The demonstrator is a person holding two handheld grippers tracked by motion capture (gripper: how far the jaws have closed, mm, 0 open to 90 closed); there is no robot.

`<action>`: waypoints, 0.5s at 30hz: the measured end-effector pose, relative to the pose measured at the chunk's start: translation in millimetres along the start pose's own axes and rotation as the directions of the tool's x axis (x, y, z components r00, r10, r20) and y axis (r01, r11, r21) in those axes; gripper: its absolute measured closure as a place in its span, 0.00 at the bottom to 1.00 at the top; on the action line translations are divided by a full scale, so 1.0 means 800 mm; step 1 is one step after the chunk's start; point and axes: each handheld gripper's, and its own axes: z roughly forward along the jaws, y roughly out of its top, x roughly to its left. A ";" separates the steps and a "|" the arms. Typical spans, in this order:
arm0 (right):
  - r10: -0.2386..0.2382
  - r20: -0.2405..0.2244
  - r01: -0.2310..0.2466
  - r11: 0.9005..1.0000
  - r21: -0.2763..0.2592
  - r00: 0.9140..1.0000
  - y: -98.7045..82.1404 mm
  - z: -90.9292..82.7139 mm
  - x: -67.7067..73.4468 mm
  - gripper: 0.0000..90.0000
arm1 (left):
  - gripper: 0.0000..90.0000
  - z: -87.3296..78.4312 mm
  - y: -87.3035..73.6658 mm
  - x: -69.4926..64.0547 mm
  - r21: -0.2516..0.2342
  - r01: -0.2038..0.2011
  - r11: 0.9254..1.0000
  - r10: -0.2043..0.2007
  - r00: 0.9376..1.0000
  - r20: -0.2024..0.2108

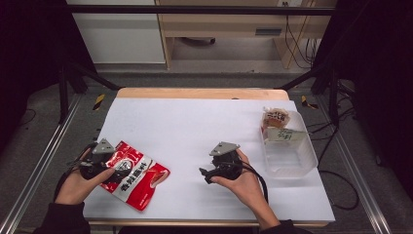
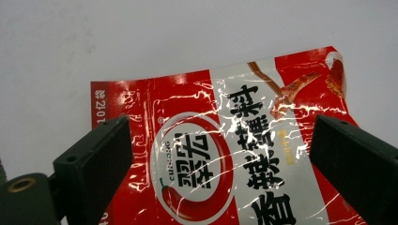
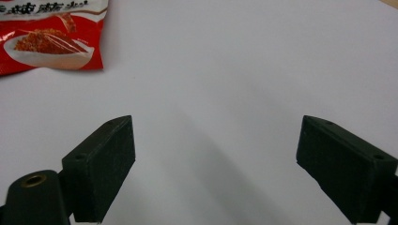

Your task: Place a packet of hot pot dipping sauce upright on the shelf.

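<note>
**Approach to the red seasoning packet: grasp not yet made**

High view. The red seasoning packet (image 1: 135, 174) lies flat on the white table (image 1: 195, 131), at the near-left corner. The left gripper (image 1: 111, 174) sits over the packet's left end. The right gripper (image 1: 204, 173) is held near the table's centre, well apart from the packet. A clear plastic tray (image 1: 292, 156) stands at the right edge; a small wrapped snack (image 1: 275, 118) rests on its far rim.

Left gripper view. The left gripper (image 2: 220, 154) has its jaws spread wide, one on each side of the packet (image 2: 220, 154), which lies beneath and between them. Neither jaw can be seen pressing the film. Judged step: alignment before the grasp. The next move calls for lowering onto one edge and closing there, since the glossy flat film offers little purchase.

Right gripper view. The right gripper (image 3: 216, 154) also has its jaws apart, with bare table between them. A corner of the packet (image 3: 51, 37) lies at upper left, well clear.
</note>
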 end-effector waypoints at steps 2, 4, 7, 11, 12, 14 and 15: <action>0.008 -0.003 -0.008 1.000 -0.004 1.000 -0.002 0.000 0.000 0.14 | 0.07 -0.001 -0.004 0.003 0.010 0.006 1.000 -0.006 1.000 -0.014; 0.008 -0.006 -0.008 1.000 0.000 1.000 -0.004 0.000 -0.001 0.14 | 0.08 -0.003 -0.007 0.007 0.024 0.010 1.000 -0.009 0.999 -0.034; 0.009 -0.001 -0.009 1.000 0.007 1.000 -0.007 -0.001 -0.001 0.14 | 0.08 -0.007 -0.014 0.013 0.014 0.026 1.000 -0.025 0.997 -0.066; 0.012 0.000 -0.012 1.000 0.005 1.000 -0.010 -0.003 -0.001 0.14 | 0.07 -0.012 -0.033 0.023 -0.014 0.063 0.998 -0.064 0.995 -0.075; 0.015 0.004 -0.015 1.000 0.000 1.000 -0.011 -0.004 -0.001 0.14 | 0.08 -0.013 -0.037 0.025 -0.026 0.066 0.998 -0.068 0.994 -0.086; 0.018 0.006 -0.018 1.000 0.000 1.000 -0.012 -0.005 -0.003 0.14 | 0.08 -0.016 -0.047 0.028 -0.051 0.089 0.995 -0.094 0.991 -0.098; 0.022 0.006 -0.022 1.000 -0.001 1.000 -0.013 -0.006 -0.003 0.14 | 0.08 -0.018 -0.052 0.030 -0.067 0.100 0.993 -0.106 0.989 -0.101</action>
